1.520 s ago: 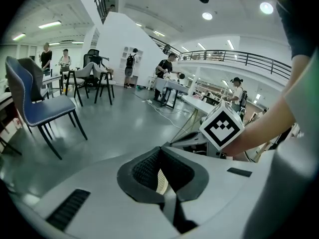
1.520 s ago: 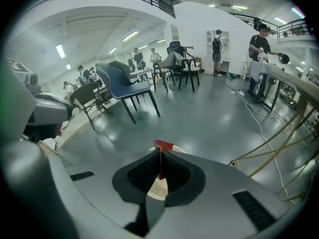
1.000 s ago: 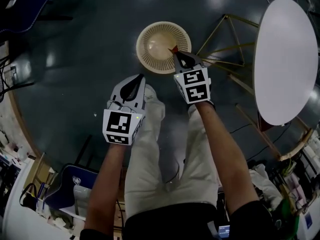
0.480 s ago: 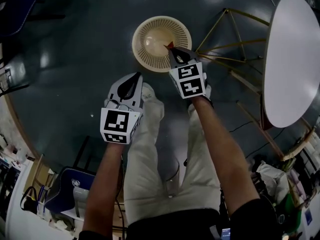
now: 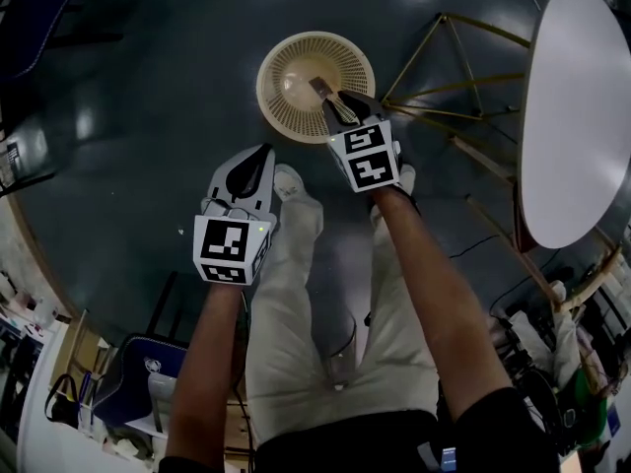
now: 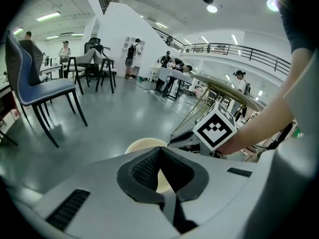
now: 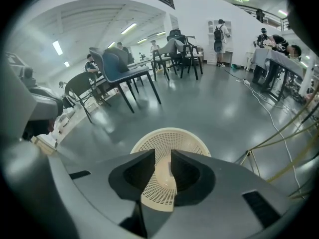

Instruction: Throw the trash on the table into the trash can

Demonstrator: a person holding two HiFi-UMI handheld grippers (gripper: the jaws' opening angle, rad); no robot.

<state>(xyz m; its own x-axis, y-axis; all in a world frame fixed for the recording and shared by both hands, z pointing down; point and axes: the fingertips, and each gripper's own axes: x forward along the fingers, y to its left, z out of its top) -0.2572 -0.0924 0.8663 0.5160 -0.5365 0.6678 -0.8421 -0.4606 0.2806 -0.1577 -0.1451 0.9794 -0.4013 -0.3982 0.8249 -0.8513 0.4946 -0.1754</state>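
Note:
A cream mesh trash can point(image 5: 286, 101) stands on the dark floor, also seen in the right gripper view point(image 7: 169, 137) and partly in the left gripper view point(image 6: 141, 144). My right gripper point(image 5: 333, 101) hangs over the can's near rim, its jaws opening with a clear gap point(image 7: 162, 156). A small reddish-brown scrap of trash point(image 5: 317, 87) sits just past the fingertips above the can's bowl, with no pad pressing on it. My left gripper point(image 5: 264, 154) is lower left, off the can, shut and empty point(image 6: 160, 151).
A white oval table point(image 5: 577, 116) on gold wire legs point(image 5: 444, 67) stands to the right of the can. The person's legs and white shoes point(image 5: 288, 180) are below the grippers. A blue chair point(image 5: 138, 372) is at lower left; more chairs point(image 6: 40, 91) and people are farther off.
The right gripper moved slightly left over the can and its jaws parted. The red scrap once pinched at its tip now lies loose beyond the fingertips. The left gripper barely moved.

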